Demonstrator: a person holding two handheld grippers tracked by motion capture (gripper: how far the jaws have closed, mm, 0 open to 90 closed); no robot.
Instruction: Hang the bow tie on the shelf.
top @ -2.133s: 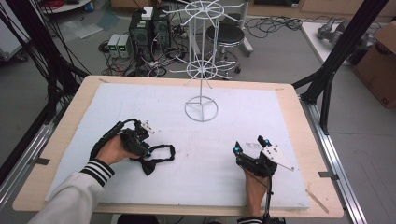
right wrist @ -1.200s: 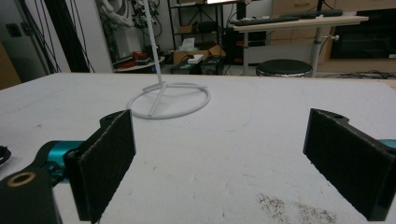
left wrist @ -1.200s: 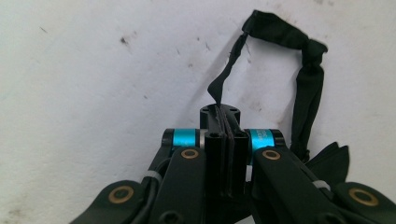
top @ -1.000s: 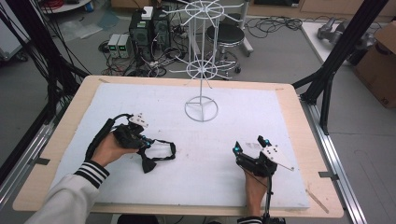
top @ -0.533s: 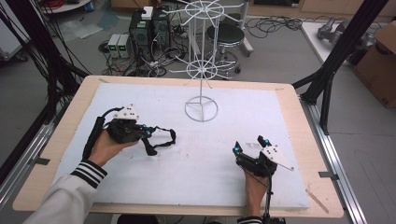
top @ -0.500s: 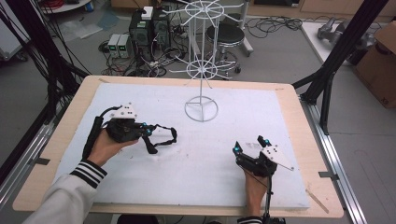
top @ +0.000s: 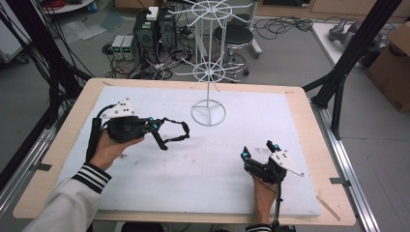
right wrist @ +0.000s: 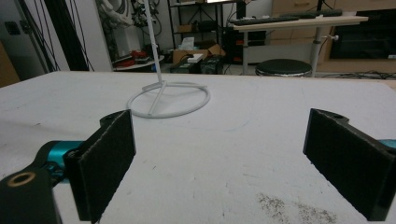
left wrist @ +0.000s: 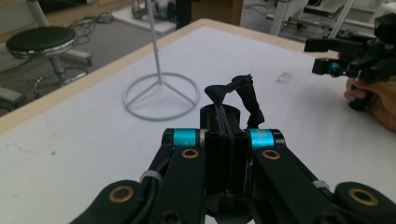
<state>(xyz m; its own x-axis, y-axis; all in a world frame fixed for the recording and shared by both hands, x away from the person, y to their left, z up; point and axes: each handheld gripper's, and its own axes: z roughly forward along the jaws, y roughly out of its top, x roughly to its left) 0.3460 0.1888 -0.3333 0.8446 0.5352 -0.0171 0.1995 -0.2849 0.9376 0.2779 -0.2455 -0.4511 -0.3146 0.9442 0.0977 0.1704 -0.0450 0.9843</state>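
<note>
I see the left gripper over the left half of the white counter, its jaws pressed together on a black strap. The strap is a thin, dark band that forms a loose loop; in the high view it hangs out from the jaw tips toward the middle of the counter, just short of the white wire stand. I can't tell whether the loop's far end touches the counter or hangs clear.

In the left gripper view the strap sits pinched edge-on between the two pads, with a crumpled, twisted length poking up past them. That view also gives me the stand's ring base ahead and to the left, and the other gripper held in a hand at the far right edge.

The right gripper rests low near the counter's right front, jaws spread wide with nothing between them. The right gripper view confirms it: bare counter between the pads, the ring base beyond.
</note>
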